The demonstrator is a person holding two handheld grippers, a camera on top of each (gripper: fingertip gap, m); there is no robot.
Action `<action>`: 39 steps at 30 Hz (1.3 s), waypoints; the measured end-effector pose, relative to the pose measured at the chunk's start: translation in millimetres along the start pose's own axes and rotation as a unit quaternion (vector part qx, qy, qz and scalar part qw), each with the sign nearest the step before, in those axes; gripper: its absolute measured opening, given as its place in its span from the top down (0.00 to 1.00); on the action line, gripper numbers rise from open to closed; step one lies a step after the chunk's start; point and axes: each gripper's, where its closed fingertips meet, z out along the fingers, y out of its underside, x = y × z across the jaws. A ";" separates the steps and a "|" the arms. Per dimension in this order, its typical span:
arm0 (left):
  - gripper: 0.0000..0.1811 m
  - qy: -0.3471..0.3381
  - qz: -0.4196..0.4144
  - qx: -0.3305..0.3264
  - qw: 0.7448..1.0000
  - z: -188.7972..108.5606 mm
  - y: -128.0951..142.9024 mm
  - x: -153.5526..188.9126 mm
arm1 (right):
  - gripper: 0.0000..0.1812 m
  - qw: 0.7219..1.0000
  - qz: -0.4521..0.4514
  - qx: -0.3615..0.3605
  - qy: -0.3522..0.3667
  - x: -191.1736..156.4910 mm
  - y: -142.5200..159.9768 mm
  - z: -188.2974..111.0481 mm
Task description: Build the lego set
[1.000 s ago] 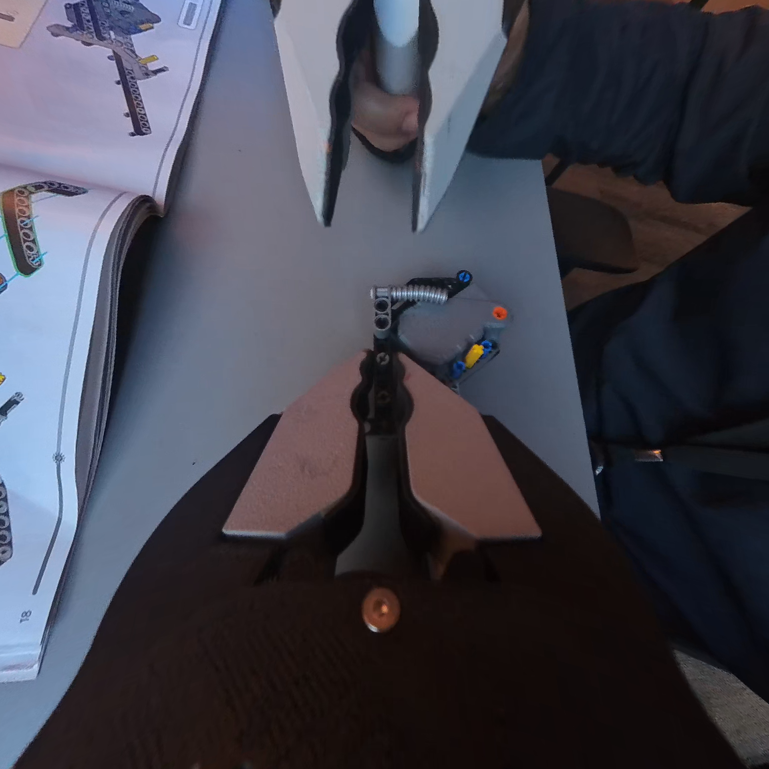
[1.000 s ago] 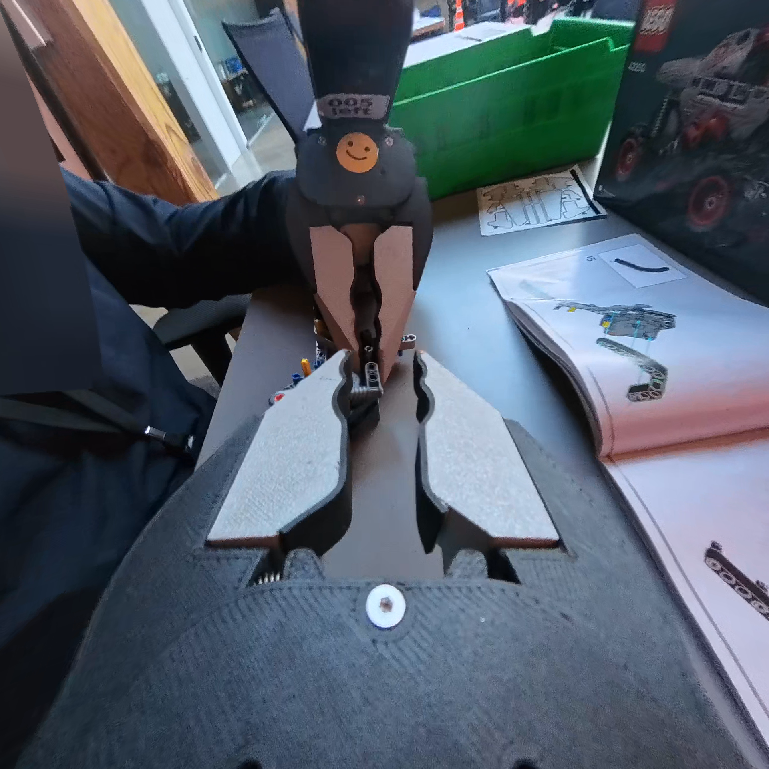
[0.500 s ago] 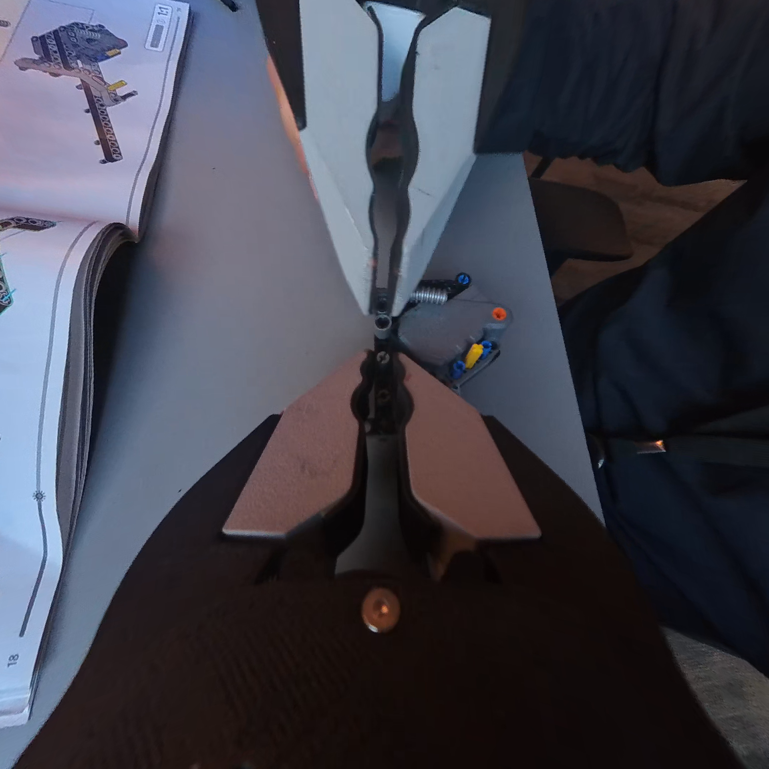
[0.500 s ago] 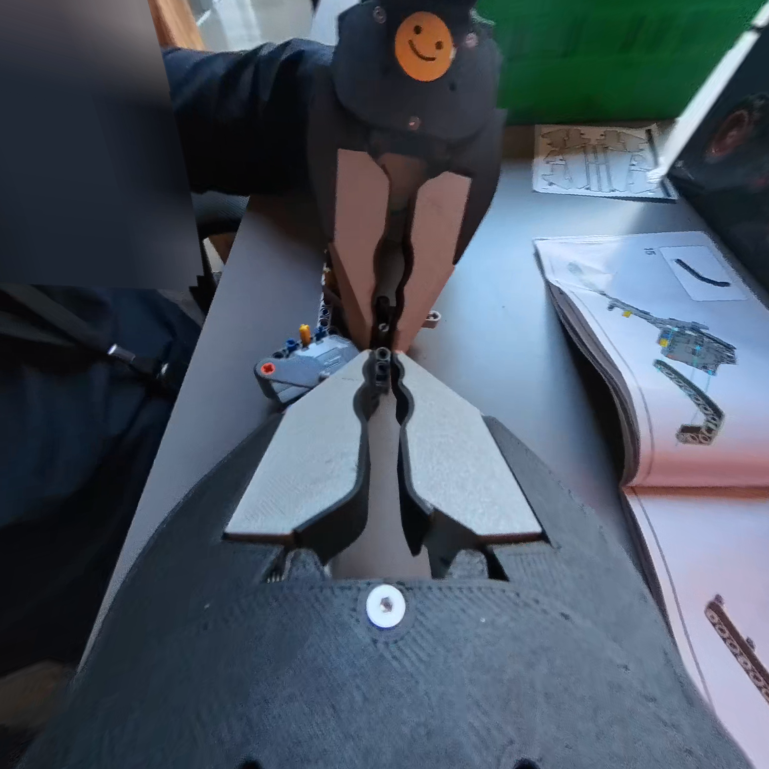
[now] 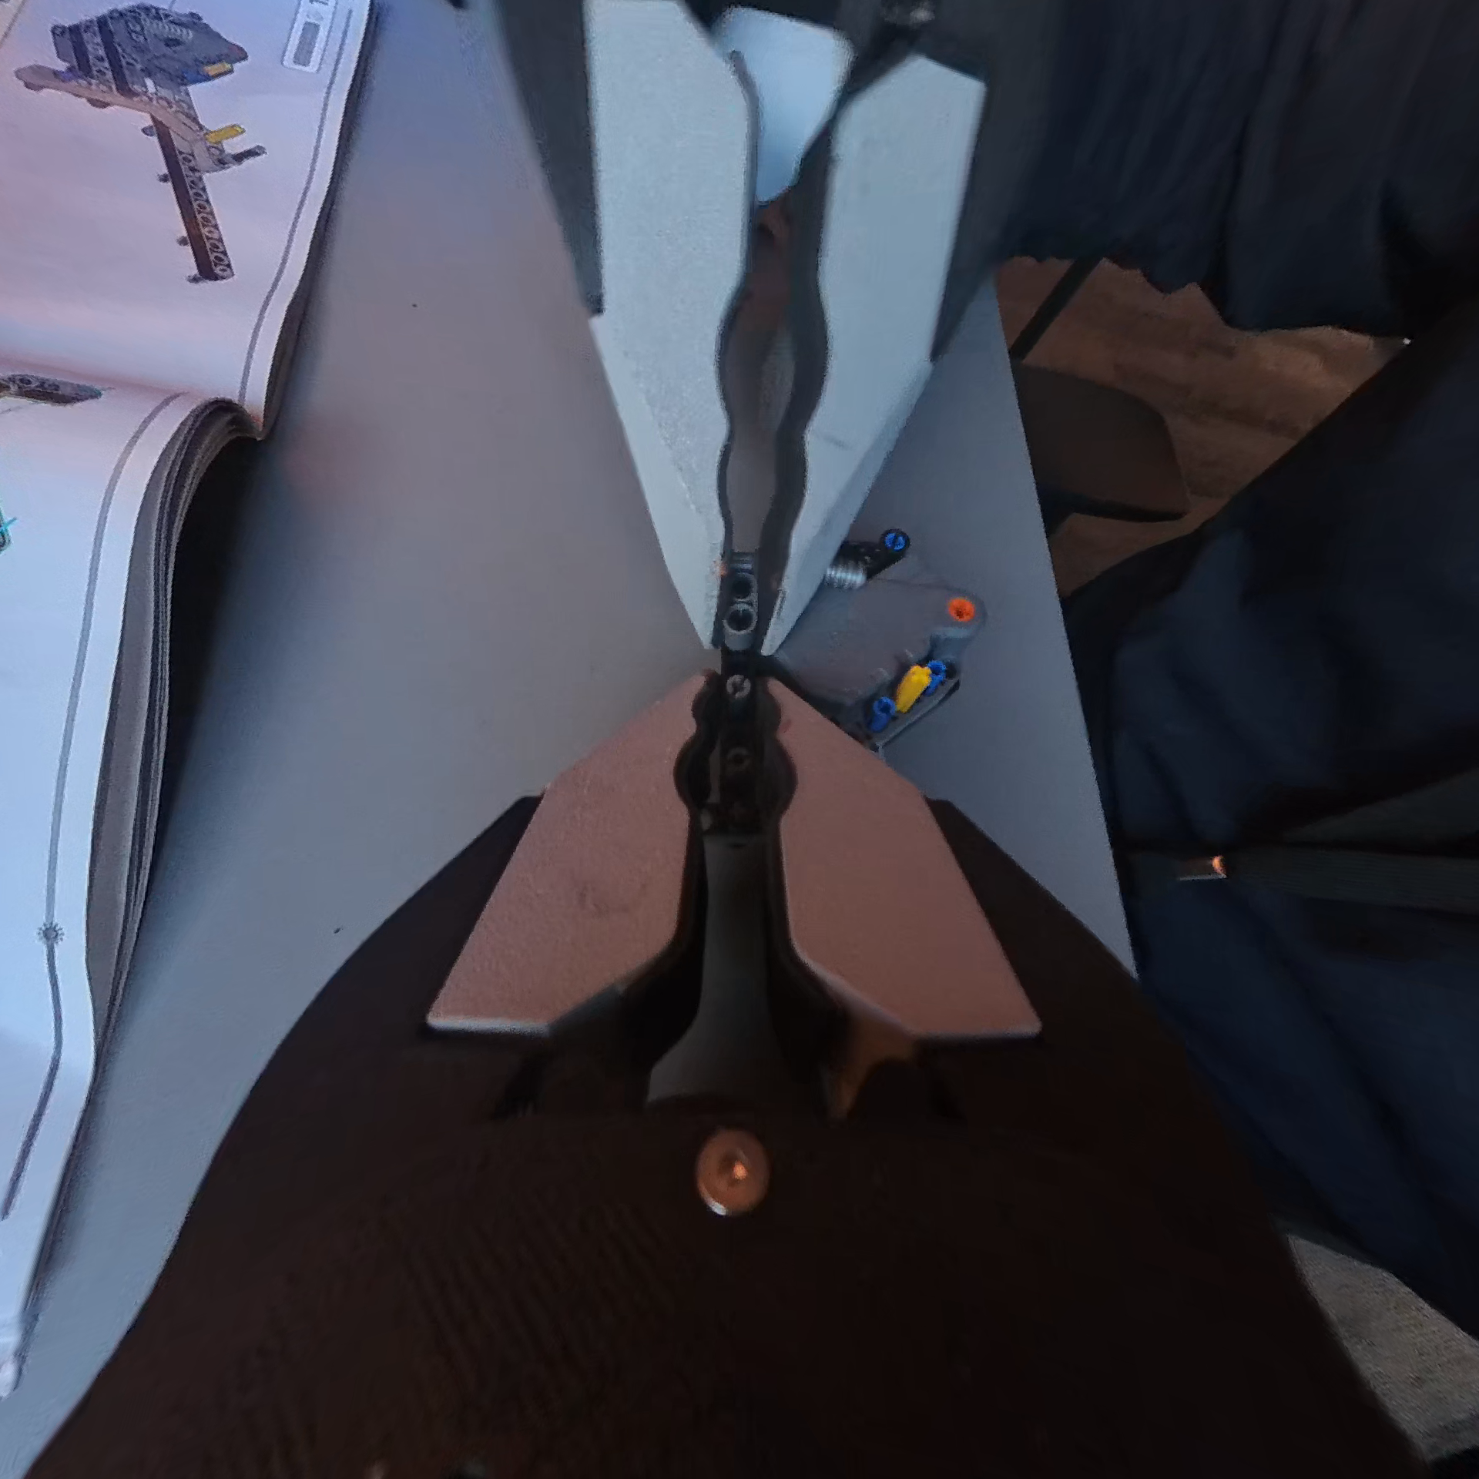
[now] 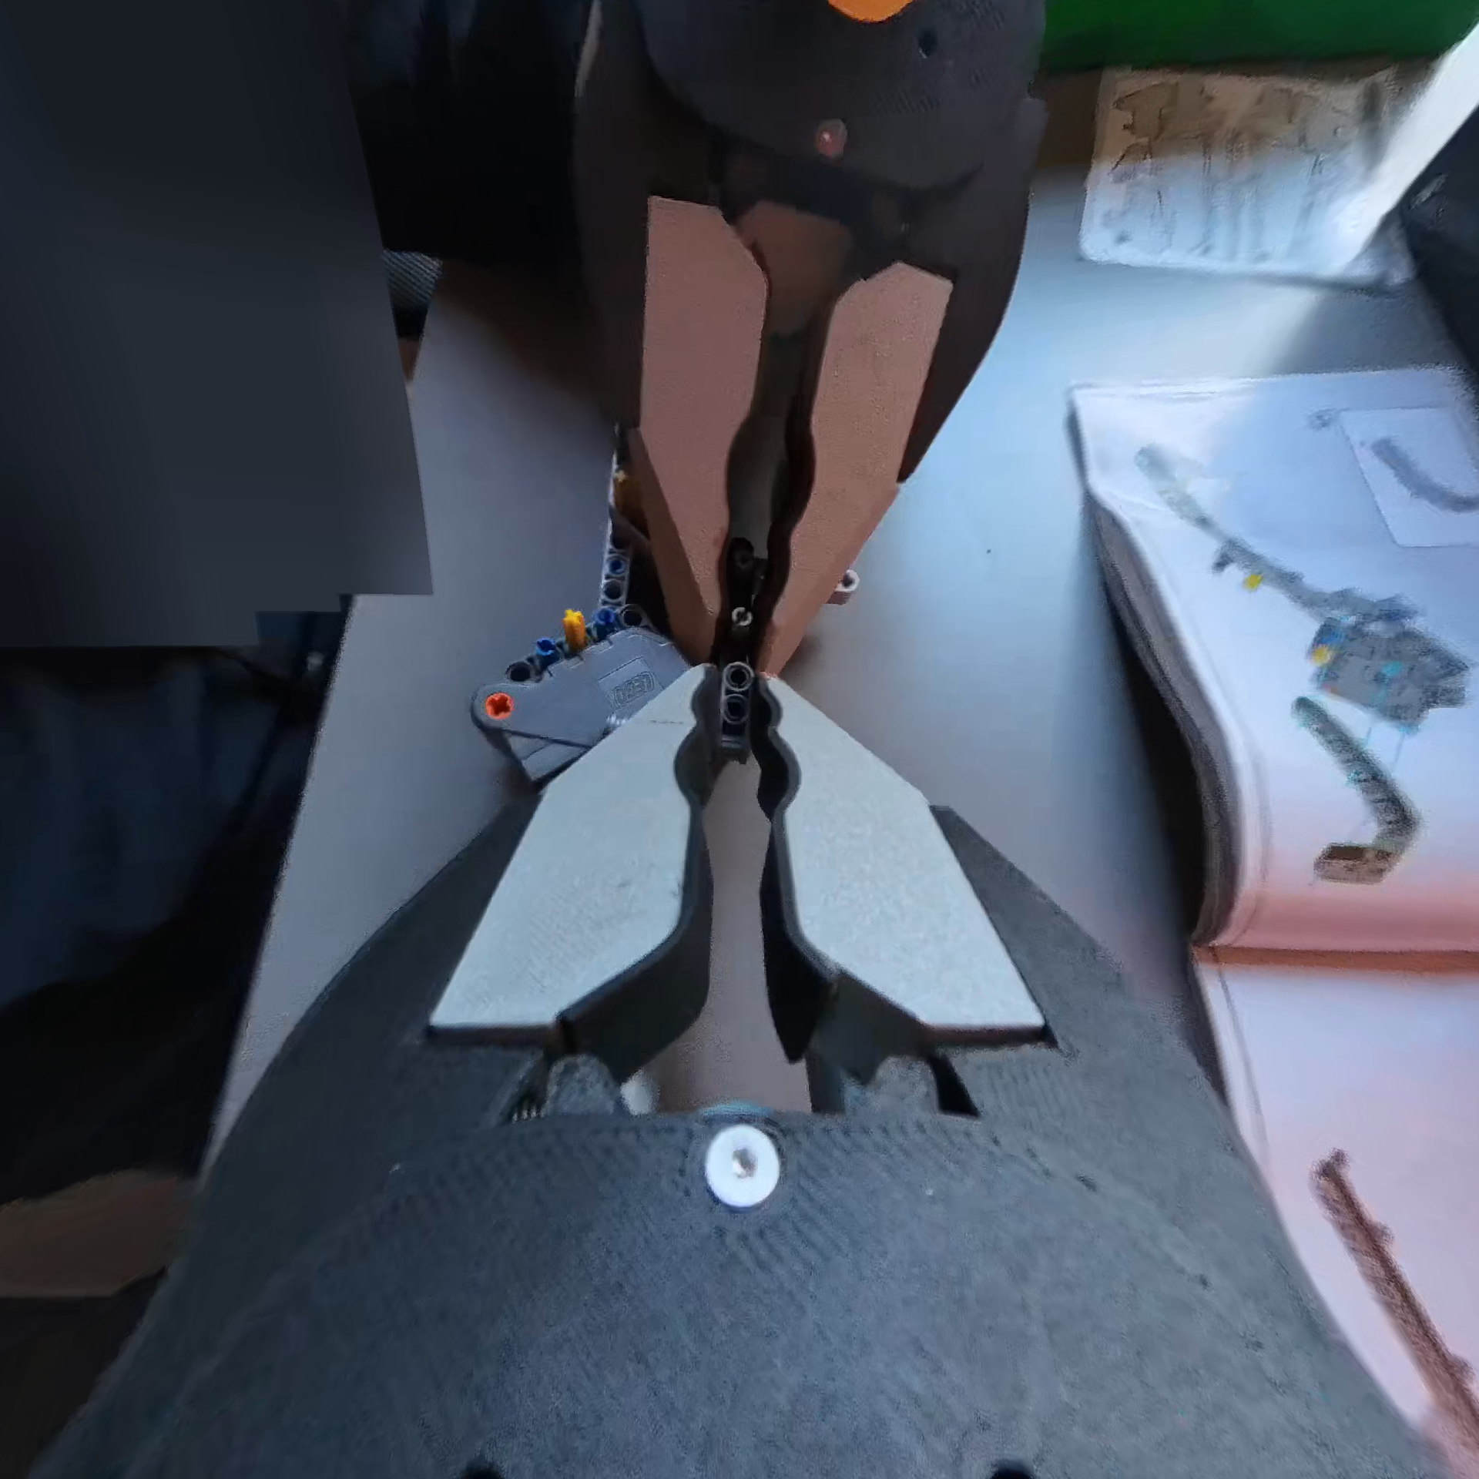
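My left gripper point(image 5: 736, 688) is shut on a thin black lego beam point(image 5: 738, 756). A small dark grey connector point(image 5: 741, 600) sits at the beam's far end. My right gripper point(image 6: 738, 680) is shut on that connector point(image 6: 736, 704), tip to tip with the left gripper point(image 6: 740, 648). The right gripper also shows in the left wrist view point(image 5: 740, 632). A spring shock absorber point(image 5: 860, 560) sticks out to the right, behind the right fingers. A grey lego block point(image 5: 880, 648) with orange, yellow and blue pins lies on the table just beside the tips, also in the right wrist view point(image 6: 576, 696).
An open instruction booklet point(image 5: 120, 320) lies on the grey table point(image 5: 440, 560), also seen in the right wrist view point(image 6: 1320, 640). A sticker sheet point(image 6: 1240, 160) and a green bin point(image 6: 1200, 32) lie beyond. The table edge and a person's dark clothing point(image 5: 1280, 720) are close by. Both grippers' tips are close together, under 4 cm apart.
The right gripper was open and farther off. It has come in to meet the left gripper and shut on the grey connector. The left gripper has kept its hold on the black beam.
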 end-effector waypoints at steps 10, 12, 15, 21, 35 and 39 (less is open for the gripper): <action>0.96 -0.023 -0.079 0.065 0.994 -12.7 -12.4 -18.7 | 0.97 0.990 0.076 0.109 0.049 26.7 -18.3 -8.8; 0.96 -0.018 -0.085 0.084 0.993 -14.7 -17.8 -18.7 | 0.97 0.984 0.107 0.141 0.030 28.4 -23.9 -14.1; 0.96 -0.009 -0.100 0.112 0.989 -17.8 -25.4 -20.4 | 0.97 0.974 0.139 0.176 0.011 32.7 -30.2 -20.5; 0.96 0.026 -0.132 0.157 0.978 -24.1 -37.4 -18.1 | 1.00 0.947 0.200 0.251 -0.019 40.9 -42.5 -34.1; 0.97 0.022 -0.138 0.095 0.986 -9.9 -22.7 -18.0 | 0.90 0.978 0.129 0.163 -0.028 38.6 -29.6 -33.7; 0.97 0.025 -0.130 0.085 0.987 -7.9 -21.2 -15.7 | 0.92 0.990 0.095 0.084 -0.059 25.9 -18.3 -21.3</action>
